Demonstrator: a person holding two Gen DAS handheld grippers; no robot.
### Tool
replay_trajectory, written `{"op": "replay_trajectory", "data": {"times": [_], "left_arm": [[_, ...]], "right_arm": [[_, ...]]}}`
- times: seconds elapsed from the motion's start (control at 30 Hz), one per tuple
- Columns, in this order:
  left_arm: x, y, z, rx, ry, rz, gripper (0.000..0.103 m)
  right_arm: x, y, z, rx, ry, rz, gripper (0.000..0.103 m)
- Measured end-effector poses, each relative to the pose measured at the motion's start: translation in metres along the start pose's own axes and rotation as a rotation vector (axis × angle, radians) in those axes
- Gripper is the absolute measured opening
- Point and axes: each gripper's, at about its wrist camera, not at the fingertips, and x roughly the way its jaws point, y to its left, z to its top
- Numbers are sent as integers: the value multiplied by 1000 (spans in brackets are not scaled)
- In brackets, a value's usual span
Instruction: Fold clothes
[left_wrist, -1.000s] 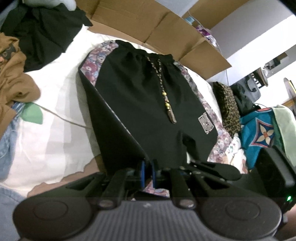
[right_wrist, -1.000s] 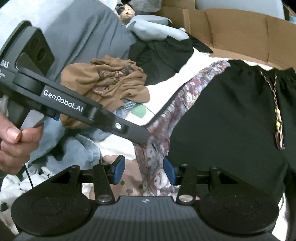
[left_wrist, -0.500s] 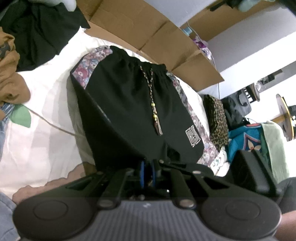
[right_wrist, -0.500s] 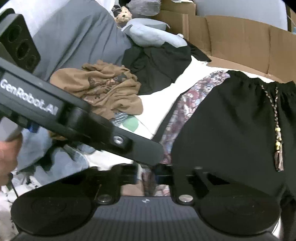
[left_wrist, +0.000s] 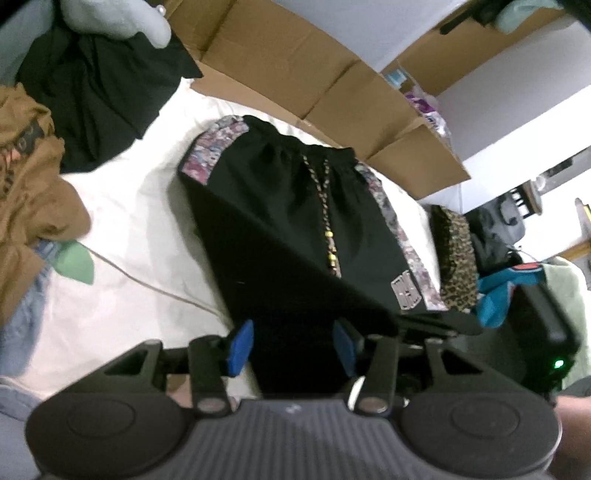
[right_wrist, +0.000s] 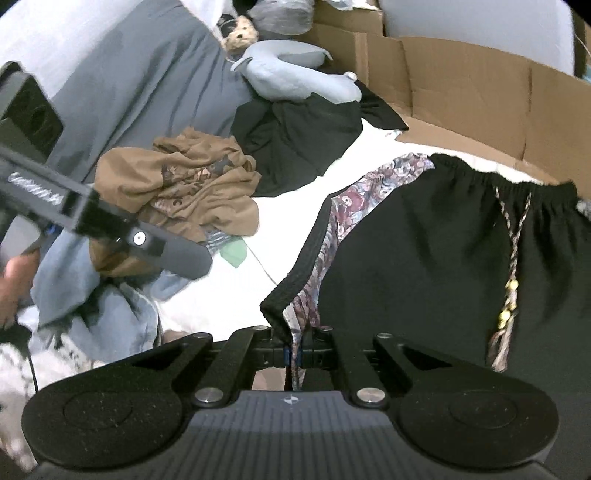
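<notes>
On the white bed (left_wrist: 122, 206), my left fingers (left_wrist: 291, 345) have just sprung apart while my right fingers (right_wrist: 293, 354) now pinch the black shorts' (left_wrist: 280, 206) hem — handover made, fold can proceed

Flattened cardboard boxes (left_wrist: 295, 77) are leaning against the pale wall (left_wrist: 498, 107), bordering the white bedsheet (left_wrist: 129, 236); beyond them, daylight is brightening the room.

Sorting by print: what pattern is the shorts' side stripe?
A pink-purple cartoon-style print on the black drawstring shorts' side stripe, clearest in the right wrist view.
</notes>
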Motion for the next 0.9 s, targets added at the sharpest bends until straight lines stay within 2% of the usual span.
{"op": "replay_trajectory", "data": {"times": [0.13, 0.33, 0.4, 0.5, 0.67, 0.9], "left_arm": [[-8, -11, 29, 55, 33, 73, 52], [-21, -48, 73, 87, 48, 132, 52], [-23, -68, 84, 108, 43, 168, 52], [-27, -102, 96, 156, 21, 228, 54], [-13, -137, 92, 141, 7, 257, 55], [26, -159, 58, 87, -12, 247, 52]], "right_arm": [[-23, -17, 9, -28, 16, 9, 2], [-58, -47, 16, -7, -6, -1, 2], [-67, -60, 21, 27, -3, 2, 1], [-78, -65, 26, -48, 10, -26, 2], [-94, -93, 23, 66, 9, -28, 2], [-117, -127, 6, 157, -19, -81, 1]]}}
